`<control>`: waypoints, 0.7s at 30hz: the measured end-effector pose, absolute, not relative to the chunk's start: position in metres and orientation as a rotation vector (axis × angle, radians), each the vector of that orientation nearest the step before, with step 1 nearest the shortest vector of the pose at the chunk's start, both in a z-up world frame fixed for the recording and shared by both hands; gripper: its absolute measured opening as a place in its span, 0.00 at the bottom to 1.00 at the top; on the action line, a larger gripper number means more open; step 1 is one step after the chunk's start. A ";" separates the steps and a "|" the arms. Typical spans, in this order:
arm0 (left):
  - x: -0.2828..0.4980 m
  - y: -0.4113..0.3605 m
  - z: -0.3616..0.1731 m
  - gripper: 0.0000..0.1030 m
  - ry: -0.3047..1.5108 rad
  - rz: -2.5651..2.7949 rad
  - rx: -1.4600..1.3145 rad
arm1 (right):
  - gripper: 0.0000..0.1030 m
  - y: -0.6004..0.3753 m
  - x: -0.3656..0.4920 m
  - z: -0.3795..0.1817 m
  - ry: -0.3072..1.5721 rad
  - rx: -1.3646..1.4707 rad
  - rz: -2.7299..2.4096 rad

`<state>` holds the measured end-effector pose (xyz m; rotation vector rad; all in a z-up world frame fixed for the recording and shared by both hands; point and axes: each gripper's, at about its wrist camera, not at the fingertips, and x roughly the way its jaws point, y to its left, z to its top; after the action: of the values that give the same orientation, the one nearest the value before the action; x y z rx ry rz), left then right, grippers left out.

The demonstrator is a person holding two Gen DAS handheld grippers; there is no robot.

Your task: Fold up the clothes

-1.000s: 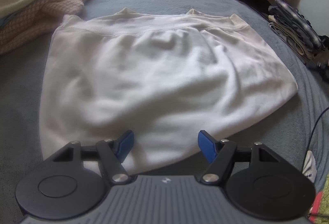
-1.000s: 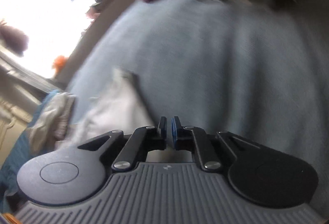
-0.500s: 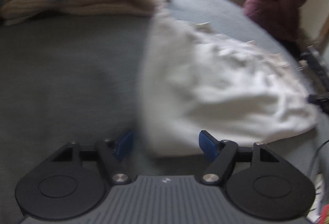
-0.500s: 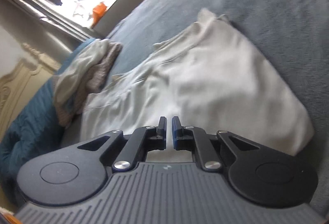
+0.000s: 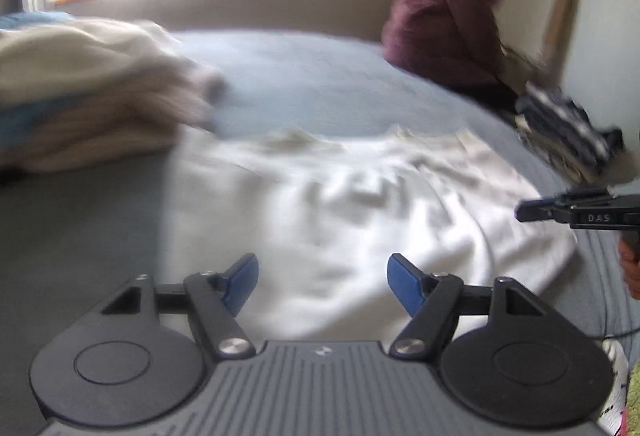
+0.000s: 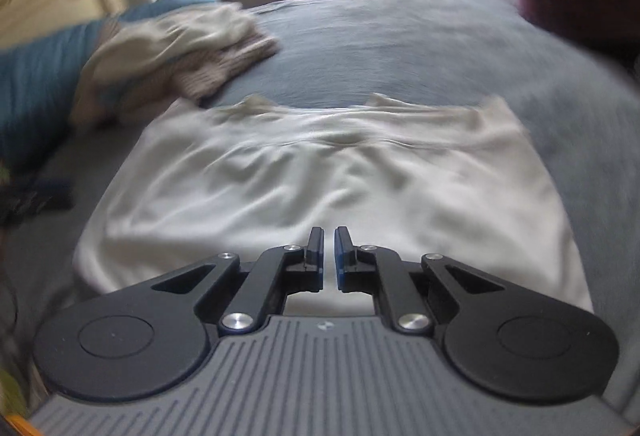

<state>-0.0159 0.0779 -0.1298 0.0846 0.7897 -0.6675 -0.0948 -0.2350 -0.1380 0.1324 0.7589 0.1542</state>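
A white garment (image 5: 340, 211) lies spread flat on the grey bed (image 5: 304, 75), folded into a rough rectangle; it also shows in the right wrist view (image 6: 320, 171). My left gripper (image 5: 322, 280) is open and empty, just above the garment's near edge. My right gripper (image 6: 328, 252) is shut with nothing between its pads, over the near edge of the garment. The right gripper also shows at the right edge of the left wrist view (image 5: 524, 213), beside the garment's right side.
A pile of beige and cream clothes (image 5: 88, 87) lies at the left of the bed, also in the right wrist view (image 6: 192, 43). A person in a maroon jacket (image 5: 448, 15) sits at the far right. Dark patterned folded clothes (image 5: 568, 131) lie at the right edge.
Both grippers have swung round to face the garment straight on. The left stays open and the right stays shut. The garment has not moved.
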 end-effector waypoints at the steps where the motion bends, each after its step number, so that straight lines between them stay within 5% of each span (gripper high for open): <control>1: -0.011 0.070 -0.141 0.70 0.821 -0.666 0.097 | 0.06 -0.231 -0.095 -0.139 0.764 0.113 0.170; 5: -0.002 0.071 -0.166 0.66 0.841 -0.671 0.093 | 0.06 -0.243 -0.097 -0.156 0.836 0.057 0.110; 12: -0.001 0.082 -0.129 0.70 0.746 -0.668 0.105 | 0.06 -0.312 -0.099 -0.135 0.836 0.079 -0.100; 21: -0.006 0.006 -0.153 0.70 0.796 -0.783 0.120 | 0.06 -0.204 -0.072 -0.150 0.774 -0.057 0.390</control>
<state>-0.0059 0.0064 -0.1527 0.1198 0.7963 -0.7829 -0.0722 -0.2039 -0.1499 -0.0572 0.7737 0.3900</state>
